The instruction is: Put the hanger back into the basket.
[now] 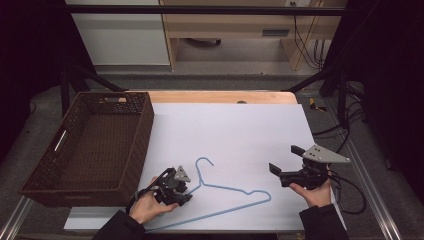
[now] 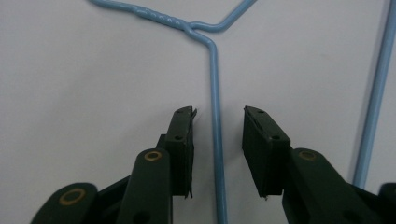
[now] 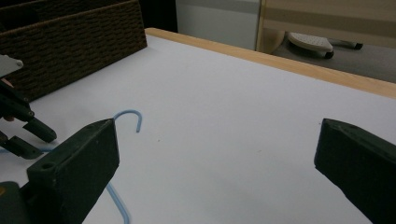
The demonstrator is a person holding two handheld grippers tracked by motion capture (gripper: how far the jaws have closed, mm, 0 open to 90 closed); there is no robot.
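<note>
Brown wicker basket (image 1: 95,145) (far left)

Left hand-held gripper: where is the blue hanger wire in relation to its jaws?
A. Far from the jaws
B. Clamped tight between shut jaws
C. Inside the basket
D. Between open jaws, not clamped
D: the left hand-held gripper has its jaws apart, with the blue hanger wire running between them.

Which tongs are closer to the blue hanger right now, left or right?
Left. The left tongs straddle the blue hanger's wire just below its twisted neck, jaws open, not clamped. The right tongs hover open off its right end, apart from it.
</note>
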